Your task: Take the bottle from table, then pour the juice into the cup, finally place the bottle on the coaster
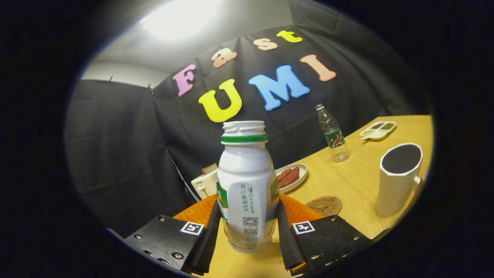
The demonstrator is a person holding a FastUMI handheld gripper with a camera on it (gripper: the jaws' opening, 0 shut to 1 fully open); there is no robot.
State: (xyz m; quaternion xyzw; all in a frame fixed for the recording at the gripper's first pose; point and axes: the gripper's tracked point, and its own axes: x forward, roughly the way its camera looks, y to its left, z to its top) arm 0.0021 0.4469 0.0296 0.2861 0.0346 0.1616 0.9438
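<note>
Claw (249, 231) grips bottle (247, 185); orange plate (200, 210) half-hidden.

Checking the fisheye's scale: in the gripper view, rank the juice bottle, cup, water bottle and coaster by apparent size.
1. Juice bottle, between the fingers of the gripper, so nearness inflates it.
2. Cup.
3. Water bottle, farther off.
4. Coaster, close to the water bottle in apparent size.

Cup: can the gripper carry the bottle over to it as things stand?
Probably yes. The gripper is shut on the bottle, and the cup stands beyond the coaster across bare table, nothing between.
</note>
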